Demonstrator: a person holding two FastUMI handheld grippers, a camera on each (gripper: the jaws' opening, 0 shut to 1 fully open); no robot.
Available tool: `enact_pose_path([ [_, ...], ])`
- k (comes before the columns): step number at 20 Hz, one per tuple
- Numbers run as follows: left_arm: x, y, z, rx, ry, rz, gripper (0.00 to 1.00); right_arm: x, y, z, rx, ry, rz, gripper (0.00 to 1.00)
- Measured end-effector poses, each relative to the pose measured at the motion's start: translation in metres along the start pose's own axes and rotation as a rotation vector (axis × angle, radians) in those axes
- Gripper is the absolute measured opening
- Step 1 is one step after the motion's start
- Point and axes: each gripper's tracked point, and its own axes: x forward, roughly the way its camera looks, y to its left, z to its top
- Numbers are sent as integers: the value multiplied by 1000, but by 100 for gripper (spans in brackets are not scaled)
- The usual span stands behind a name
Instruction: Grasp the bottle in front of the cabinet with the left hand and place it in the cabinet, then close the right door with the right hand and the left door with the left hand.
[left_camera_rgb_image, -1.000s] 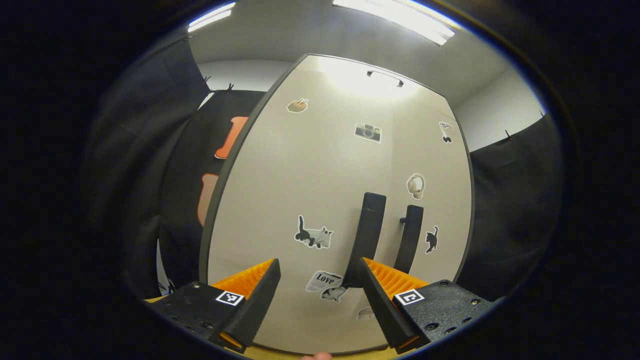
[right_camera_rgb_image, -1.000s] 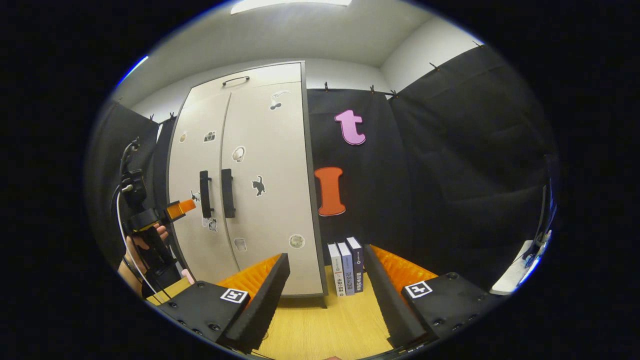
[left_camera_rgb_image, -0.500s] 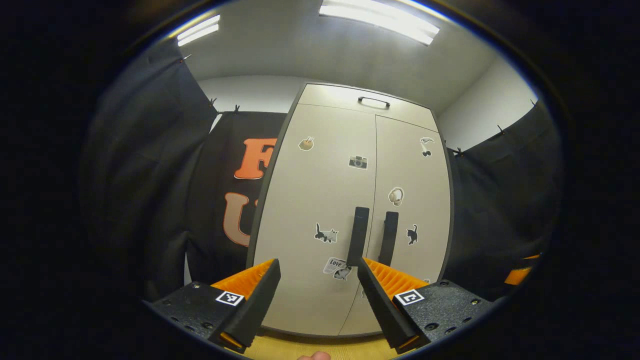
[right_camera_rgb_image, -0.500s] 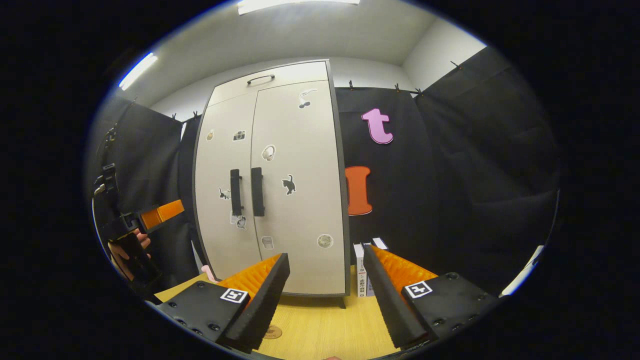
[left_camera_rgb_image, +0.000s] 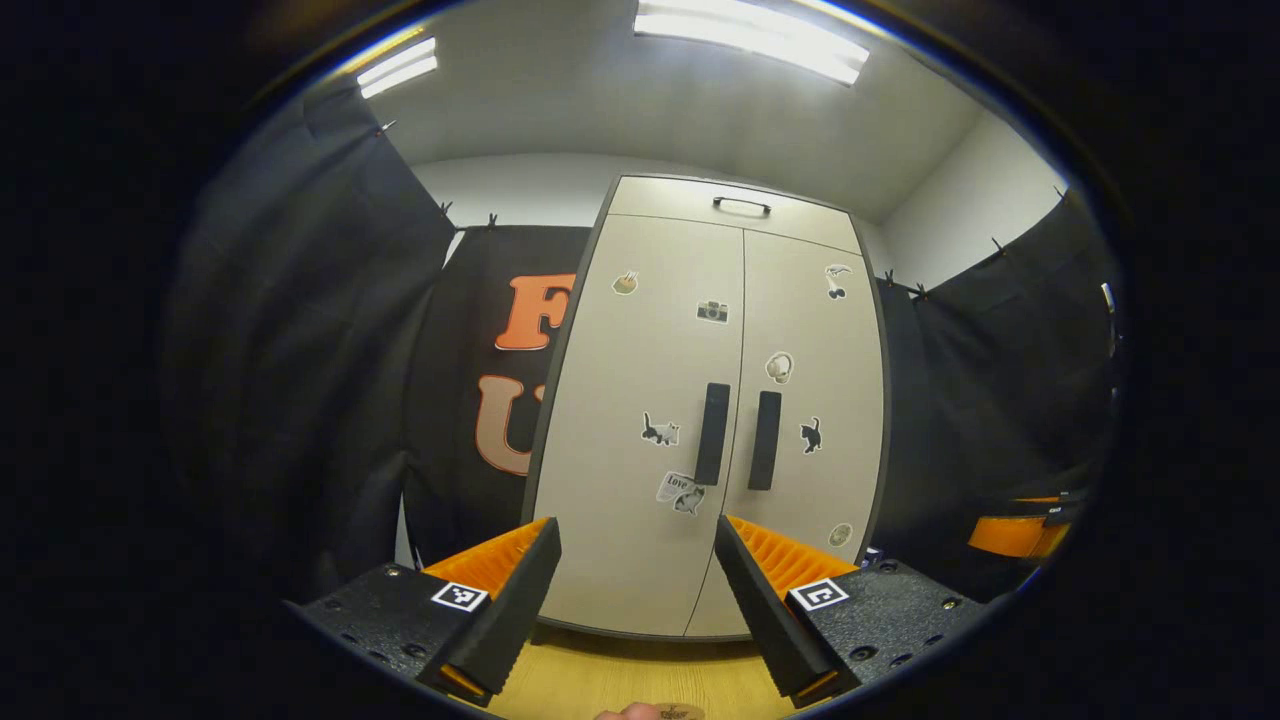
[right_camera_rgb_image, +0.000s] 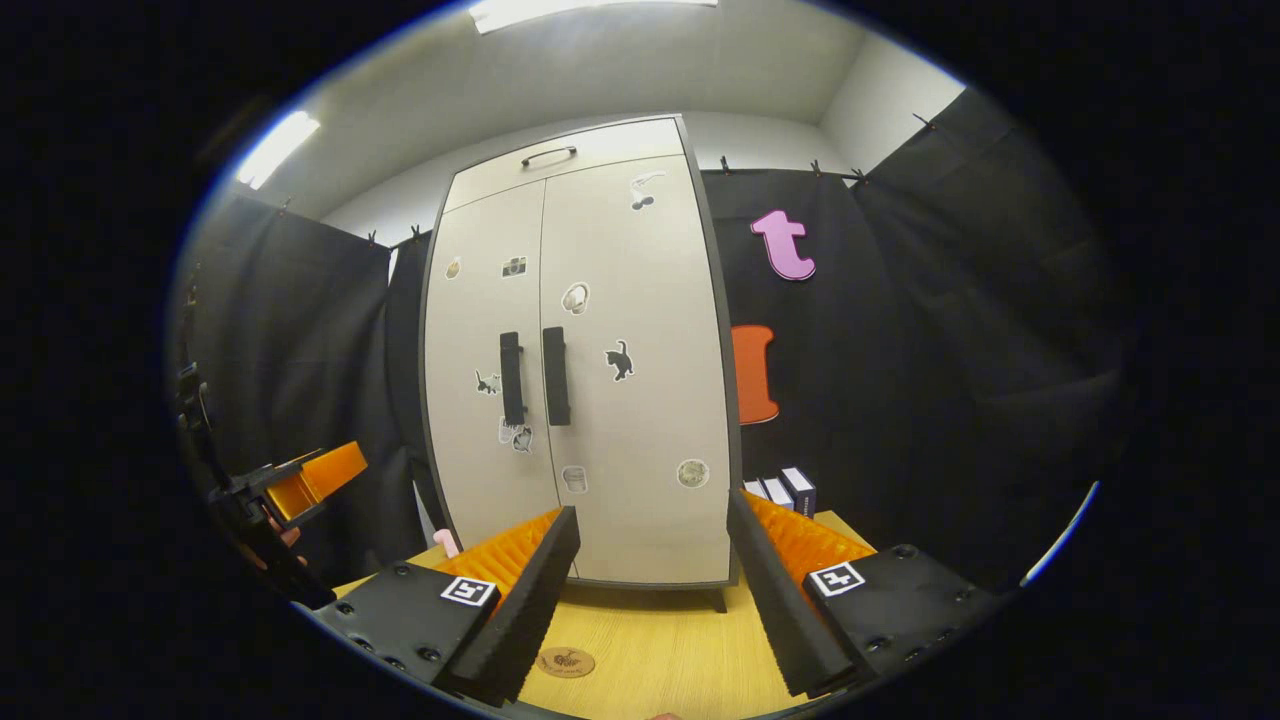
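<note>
Black-curtained booth, wooden table (right_camera_rgb_image: 650, 650). Cabinet (left_camera_rgb_image: 700, 420) mid-frame, both doors flush. Your left hand-held gripper (left_camera_rgb_image: 635, 600) and right hand-held gripper (right_camera_rgb_image: 650, 600) gape empty. Bottle presumably inside. Risk: brushing handles (right_camera_rgb_image: 532, 375) reopens door.

A staged recording booth: black cloth walls (right_camera_rgb_image: 950, 330) clipped up ahead around a sticker-covered cabinet (right_camera_rgb_image: 600, 400) on a wooden tabletop (right_camera_rgb_image: 650, 650).
</note>
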Motion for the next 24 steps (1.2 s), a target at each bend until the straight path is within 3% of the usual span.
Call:
enact_pose_path([
  [9, -6, -19, -2, -12, 4, -39, 94, -7, -13, -13, 26, 7, -35, 98],
  [24, -3, -24, 13, 11, -9, -33, 94, -4, -21, -10, 17, -20, -57, 98],
])
